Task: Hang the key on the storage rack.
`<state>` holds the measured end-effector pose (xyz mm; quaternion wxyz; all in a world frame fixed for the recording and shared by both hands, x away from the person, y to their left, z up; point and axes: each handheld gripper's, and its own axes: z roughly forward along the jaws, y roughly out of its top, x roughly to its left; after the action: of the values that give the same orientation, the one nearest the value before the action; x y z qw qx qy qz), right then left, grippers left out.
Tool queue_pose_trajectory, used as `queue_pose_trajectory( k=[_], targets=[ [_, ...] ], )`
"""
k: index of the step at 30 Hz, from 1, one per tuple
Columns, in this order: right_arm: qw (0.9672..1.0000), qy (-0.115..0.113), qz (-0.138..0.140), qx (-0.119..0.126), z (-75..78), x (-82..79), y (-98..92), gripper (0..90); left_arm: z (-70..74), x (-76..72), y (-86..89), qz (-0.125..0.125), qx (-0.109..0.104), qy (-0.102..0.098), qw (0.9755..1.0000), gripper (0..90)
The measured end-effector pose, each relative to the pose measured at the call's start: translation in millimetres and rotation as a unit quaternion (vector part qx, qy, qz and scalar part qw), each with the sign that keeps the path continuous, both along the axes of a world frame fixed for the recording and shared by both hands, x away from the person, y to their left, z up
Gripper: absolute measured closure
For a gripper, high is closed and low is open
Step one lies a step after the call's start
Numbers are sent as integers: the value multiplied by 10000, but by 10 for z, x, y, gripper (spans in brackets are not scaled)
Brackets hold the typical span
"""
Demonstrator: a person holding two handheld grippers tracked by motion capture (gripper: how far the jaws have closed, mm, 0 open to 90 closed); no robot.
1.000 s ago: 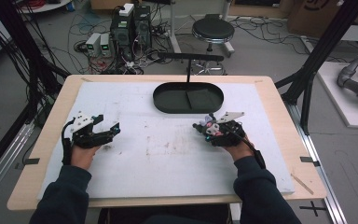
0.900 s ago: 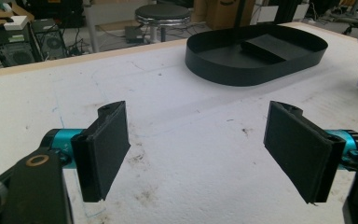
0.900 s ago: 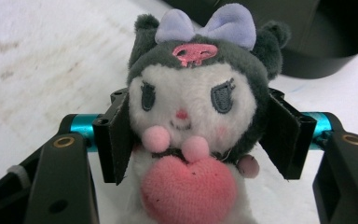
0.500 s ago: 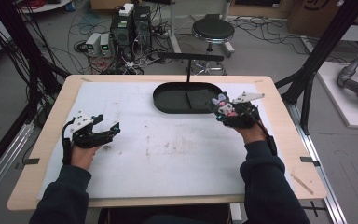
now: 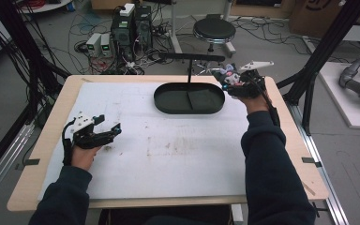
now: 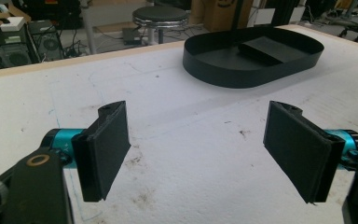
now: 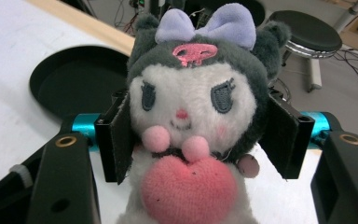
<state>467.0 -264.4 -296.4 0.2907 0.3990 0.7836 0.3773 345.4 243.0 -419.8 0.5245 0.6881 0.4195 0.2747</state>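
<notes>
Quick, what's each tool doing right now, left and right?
Left tool: open, nothing between its jaws.
Right tool: closed on the plush toy, held up near the black tray.

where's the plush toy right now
The plush toy is clamped between the right gripper's jaws, held in the air at the right end of the black oval tray near the table's far edge.

Left gripper [image 5: 115, 130]: black frame, white block on top, teal barrels behind flat black rectangular pads [image 6: 106, 149], one brass-ringed hole in the near arm, black cable trailing along the wrist. Right gripper [image 7: 200, 140]: same black build, teal barrels, brass-ringed holes in both near arms, grey three-cornered plate [image 5: 258, 64] on top. Both sleeves [image 5: 272, 164] dark navy, long, reaching the wrists.
</notes>
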Motion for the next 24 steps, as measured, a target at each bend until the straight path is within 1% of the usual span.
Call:
queue_pose_trajectory(
  k=[2,3,6,7,9,14,16,17,18,21,22,24],
  targets=[
    [9999,-52,-40,-79,42,78,34,347,-2,3,2,-6,-16,-7,10000,223],
    [9999,-109,-61,-32,59,113,43,347,-2,3,4,-4,-21,-5,10000,223],
    [9999,-114,-103,35,92,220,67,348,-3,3,3,-8,-30,-4,10000,223],
    [9999,-83,-101,86,98,255,77,348,-2,4,5,-13,-28,-1,10000,223],
    [9996,-146,-108,203,103,301,95,348,-3,5,8,-13,-32,14,10000,223],
    [9993,-206,-263,182,128,413,127,348,-7,10,15,1,-50,26,10000,224],
    [9989,-242,-380,97,157,451,134,349,-7,12,18,6,-53,14,10000,224],
    [9985,-317,-432,95,164,462,131,349,-7,12,20,1,-55,12,10000,224],
    [9982,-338,-483,136,168,473,119,349,-8,11,19,8,-71,23,10000,224],
    [9976,-262,-638,68,157,500,72,349,-8,10,20,10,-66,19,10000,224],
    [9975,-193,-680,77,148,503,52,348,-7,10,21,5,-59,18,10000,224],
    [9966,-136,-814,-31,130,498,17,349,-6,10,20,1,-54,17,10000,224]
  ],
)
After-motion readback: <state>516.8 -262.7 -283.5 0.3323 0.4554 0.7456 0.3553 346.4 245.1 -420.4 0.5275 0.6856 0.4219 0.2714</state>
